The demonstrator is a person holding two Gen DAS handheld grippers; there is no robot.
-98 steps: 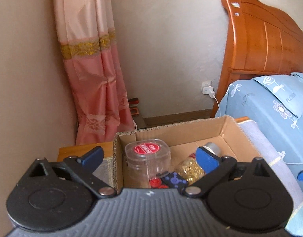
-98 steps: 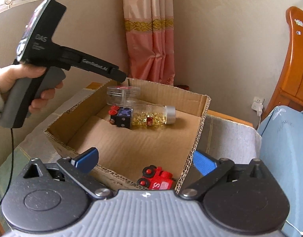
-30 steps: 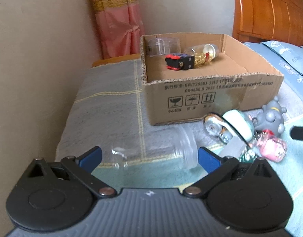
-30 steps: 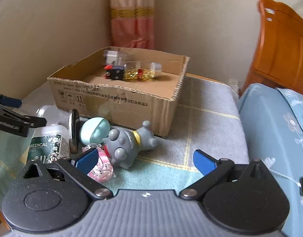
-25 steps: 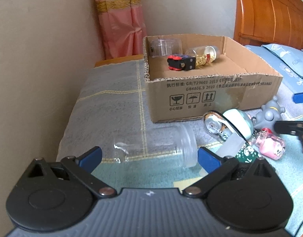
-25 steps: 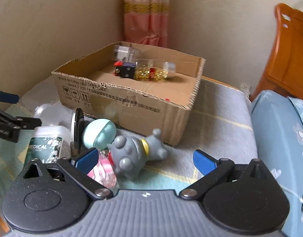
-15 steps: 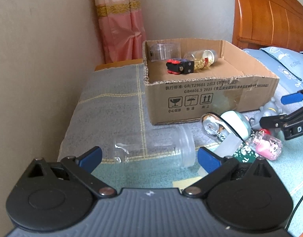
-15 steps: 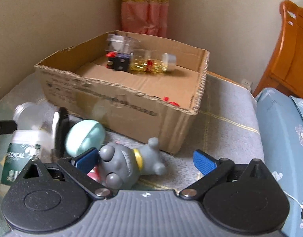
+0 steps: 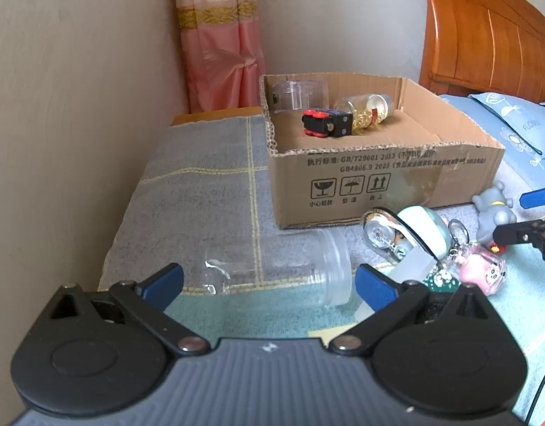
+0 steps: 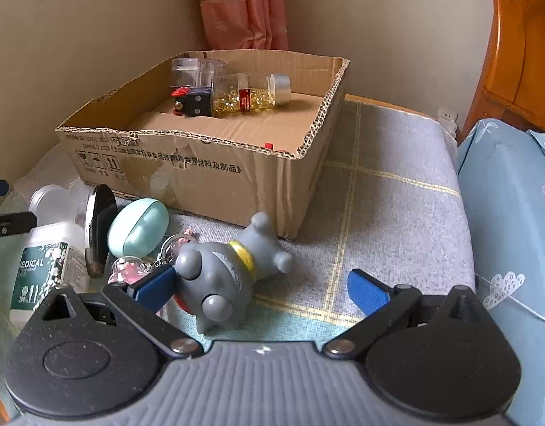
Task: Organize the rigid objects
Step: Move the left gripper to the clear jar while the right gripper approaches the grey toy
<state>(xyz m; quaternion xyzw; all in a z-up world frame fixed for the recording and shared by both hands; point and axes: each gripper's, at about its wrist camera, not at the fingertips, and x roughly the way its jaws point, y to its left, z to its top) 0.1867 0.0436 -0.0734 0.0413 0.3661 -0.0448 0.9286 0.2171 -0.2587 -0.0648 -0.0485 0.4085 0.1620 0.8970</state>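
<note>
Left gripper (image 9: 269, 280) fingers wide, empty, bracketing jar (image 9: 283, 266). Right gripper (image 10: 262, 289) wide, empty, framing toy (image 10: 222, 277); box (image 10: 201, 170) at 12 o'clock awaits both.

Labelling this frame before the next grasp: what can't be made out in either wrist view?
- Red item in the cardboard box: right wrist view shows only a sliver over the near wall; the left view misses it.
- Pink keychain: right tool finger and grey toy cover it.
- White MEDICAL bottle: label cut by the tool body in both views.
- Box print: too small to read.
</note>
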